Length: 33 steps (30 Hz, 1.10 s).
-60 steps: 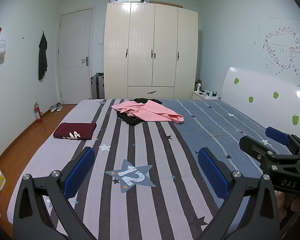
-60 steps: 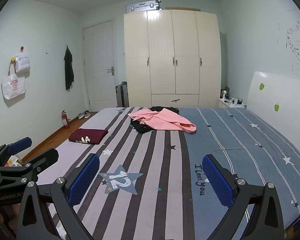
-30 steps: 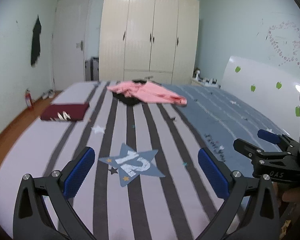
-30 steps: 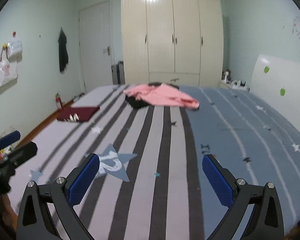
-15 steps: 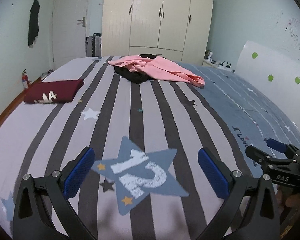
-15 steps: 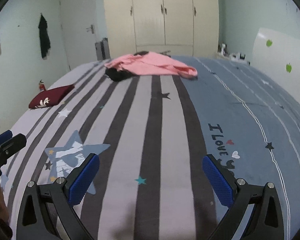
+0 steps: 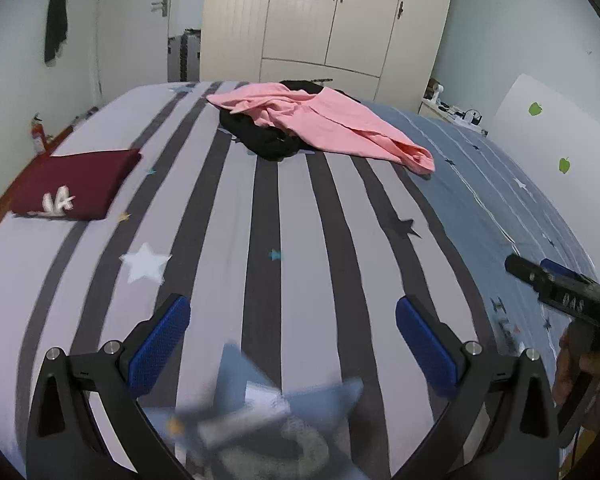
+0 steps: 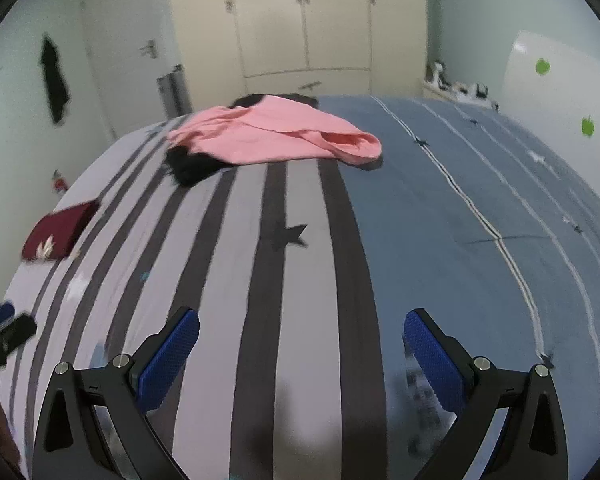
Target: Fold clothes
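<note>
A crumpled pink garment [image 7: 324, 124] lies on top of a black garment [image 7: 266, 142] at the far middle of the bed; both also show in the right wrist view, pink [image 8: 276, 136] and black [image 8: 190, 166]. A folded maroon shirt [image 7: 74, 186] lies at the left side of the bed, also in the right wrist view [image 8: 58, 232]. My left gripper [image 7: 292, 320] is open and empty, low over the striped bedspread. My right gripper [image 8: 302, 330] is open and empty, also over the bed and short of the clothes.
The bed has a grey-striped cover [image 7: 228, 216] on the left and a blue part [image 8: 460, 208] on the right. A white headboard [image 7: 540, 128] stands at the right. A cream wardrobe [image 7: 324, 20], a door [image 7: 136, 28] and a suitcase [image 7: 184, 58] are beyond the bed.
Both grippers have moved forward and down over the bed towards the pink and black clothes, which now appear larger. The jaws stayed open.
</note>
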Motion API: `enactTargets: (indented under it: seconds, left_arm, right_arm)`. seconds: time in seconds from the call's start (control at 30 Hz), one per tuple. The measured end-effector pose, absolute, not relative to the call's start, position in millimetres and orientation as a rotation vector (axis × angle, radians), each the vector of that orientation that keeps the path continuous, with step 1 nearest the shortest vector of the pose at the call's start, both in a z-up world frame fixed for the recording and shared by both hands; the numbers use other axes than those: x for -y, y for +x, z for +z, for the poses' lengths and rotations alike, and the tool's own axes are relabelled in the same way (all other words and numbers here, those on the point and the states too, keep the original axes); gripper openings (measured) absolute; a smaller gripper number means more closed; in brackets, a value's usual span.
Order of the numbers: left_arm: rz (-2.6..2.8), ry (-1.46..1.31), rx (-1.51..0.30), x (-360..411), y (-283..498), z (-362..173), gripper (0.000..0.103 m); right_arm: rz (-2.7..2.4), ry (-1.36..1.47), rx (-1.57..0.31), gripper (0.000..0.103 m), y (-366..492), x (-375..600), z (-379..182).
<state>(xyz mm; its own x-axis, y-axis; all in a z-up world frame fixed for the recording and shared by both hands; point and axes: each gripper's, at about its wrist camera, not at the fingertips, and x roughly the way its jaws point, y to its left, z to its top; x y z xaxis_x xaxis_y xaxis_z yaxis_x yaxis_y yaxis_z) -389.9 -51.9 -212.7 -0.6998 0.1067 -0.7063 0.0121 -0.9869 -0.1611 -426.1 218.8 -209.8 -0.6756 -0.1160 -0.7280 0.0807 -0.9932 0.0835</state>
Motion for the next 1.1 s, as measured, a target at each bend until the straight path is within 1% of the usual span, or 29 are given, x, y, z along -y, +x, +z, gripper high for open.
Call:
enactTargets:
  seconds: [0.17,0.3,0.5,0.63,0.67,0.7,0.8,0.93,1.0,1.03,1.07,1.1]
  left_arm:
    - [2.827,-1.147,0.228,52,-455,-234,0.102]
    - [2.819,-1.149,0.186,39,-514,-257,0.102]
    - [2.807,-1.153,0.136,21,-594,-284,0.102]
    - [2.811,-1.138,0.095,14,-624,-285,0.102]
    - [2.812,-1.139,0.100,16,-628,-286,0.102]
    - [2.812,-1.139,0.105,18,-632,-286,0.102]
    - [2.814,-1.152,0.117,25,-637,-292,0.102]
    - [2.813,-1.195,0.116,36,-639,-304,0.102]
    - [2.816,-1.212,0.127,41,-639,-309,0.101]
    - [2.817,-1.217,0.141,44,-638,-310,0.101]
    - [2.818,-1.222,0.154,47,-636,-312,0.100]
    - [2.818,-1.227,0.161,50,-634,-312,0.100]
  right_arm:
    - [-2.845,1.235,0.136,0.102,-514,-227,-230]
    - [-2.886,1.264,0.079,0.102,-599,-231,-259]
    - [-2.912,1.299,0.037,0.101,-698,-242,-293]
    - [-2.904,1.285,-0.083,0.101,-754,-241,-304]
    - [-2.892,1.286,-0.092,0.094,-765,-242,-305]
    - [-2.880,1.288,-0.100,0.084,-777,-243,-306]
    - [-2.837,1.314,-0.099,0.073,-809,-244,-310]
    - [-2.789,1.376,-0.166,0.066,-834,-240,-324]
    - [-2.765,1.377,-0.131,0.053,-835,-242,-328]
    - [-2.753,1.362,-0.107,0.032,-833,-243,-328]
    - [-2.731,1.358,-0.088,0.009,-832,-242,-328]
    - [-2.724,1.378,-0.098,0.008,-831,-241,-328]
